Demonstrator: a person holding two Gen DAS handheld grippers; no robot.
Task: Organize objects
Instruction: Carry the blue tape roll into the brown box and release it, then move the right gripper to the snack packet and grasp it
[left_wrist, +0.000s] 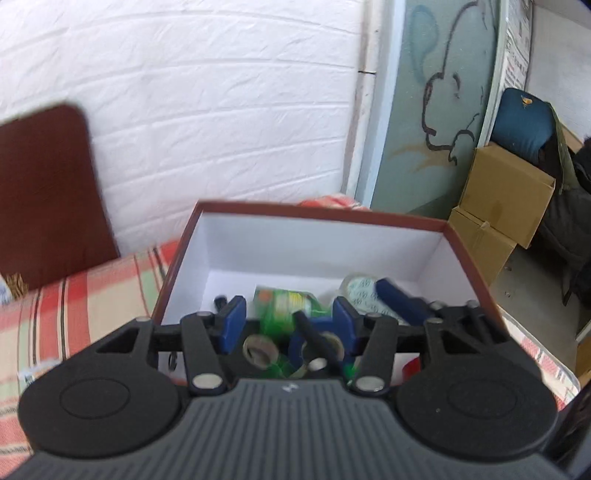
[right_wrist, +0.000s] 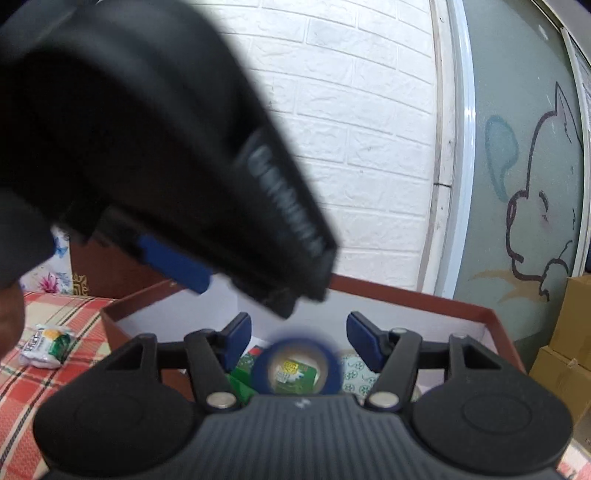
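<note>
We hold our left gripper over the red-rimmed box with its blue pads spread and nothing pinched between them, which suits a hand done with a drop. Inside the box lie a green packet, a patterned tape roll and a blue tape roll, gathered there because the box is where we collect things. Our right gripper hangs above the same box with its pads apart, a blue roll showing between them untouched as far as we can judge, while a small white packet waits on the checked cloth.
</note>
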